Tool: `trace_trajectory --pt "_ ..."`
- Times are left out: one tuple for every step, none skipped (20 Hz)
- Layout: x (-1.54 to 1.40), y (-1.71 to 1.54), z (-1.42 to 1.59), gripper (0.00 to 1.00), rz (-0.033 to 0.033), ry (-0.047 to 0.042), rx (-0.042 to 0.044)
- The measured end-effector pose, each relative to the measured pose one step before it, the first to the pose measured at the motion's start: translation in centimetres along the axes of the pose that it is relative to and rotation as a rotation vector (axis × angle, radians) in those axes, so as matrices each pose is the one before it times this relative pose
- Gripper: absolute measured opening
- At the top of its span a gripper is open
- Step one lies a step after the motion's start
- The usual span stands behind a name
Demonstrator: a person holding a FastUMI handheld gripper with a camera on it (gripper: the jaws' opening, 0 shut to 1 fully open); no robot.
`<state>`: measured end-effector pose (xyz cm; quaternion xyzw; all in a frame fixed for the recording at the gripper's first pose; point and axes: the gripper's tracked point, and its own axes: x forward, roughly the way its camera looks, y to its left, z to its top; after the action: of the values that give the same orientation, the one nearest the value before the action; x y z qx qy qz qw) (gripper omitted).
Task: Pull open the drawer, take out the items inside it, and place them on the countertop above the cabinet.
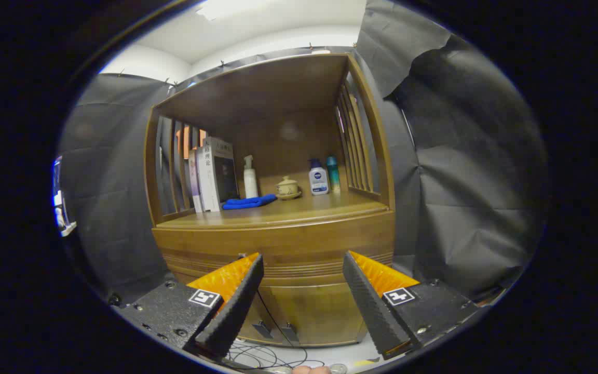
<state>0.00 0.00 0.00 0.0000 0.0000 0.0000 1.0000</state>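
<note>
Gripper view: two-finger gripper spread empty before closed ribbed wooden drawer front beneath wooden countertop; opening step pending, next needing front-edge purchase.

Surface: wooden countertop of the cabinet, seen beyond the gripper, whose fingers are spread apart with nothing held.
Ahead-left of the fingers: books are stood upright; a blue cloth is laid just beside them.
Behind the cloth: a white pump bottle.
Straight ahead: a small lidded pot.
Ahead-right: a white bottle and a teal bottle, side by side.
</note>
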Motion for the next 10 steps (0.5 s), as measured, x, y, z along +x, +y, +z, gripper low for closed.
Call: trace_trajectory --pt "0.074 -0.062 0.001 0.99 -0.00464 -0.00210 -0.00407" --pt "-0.054 -0.084 -0.083 0.99 -0.00194 -0.00062 -0.00622" --pt "-0.103 -0.081 0.039 0.99 -0.00287 -0.00100 -0.00587" --pt "-0.169 -0.084 0.096 0.99 -0.00318 -0.00386 -0.00367" --pt "-0.140 -0.010 0.117 0.99 -0.00134 -0.00311 -0.00313" --pt "-0.077 -0.078 0.072 0.99 -0.00032 -0.00261 -0.00229" --pt "-0.059 -0.060 0.116 0.99 -0.00126 -0.00287 -0.00099" --pt "-0.012 -0.132 0.051 0.99 -0.00094 -0.00150 -0.00092" --pt "-0.021 -0.010 0.043 0.99 0.00064 0.00005 -0.00144" --pt "-0.074 -0.032 -0.064 0.99 0.00013 0.00103 -0.00186"
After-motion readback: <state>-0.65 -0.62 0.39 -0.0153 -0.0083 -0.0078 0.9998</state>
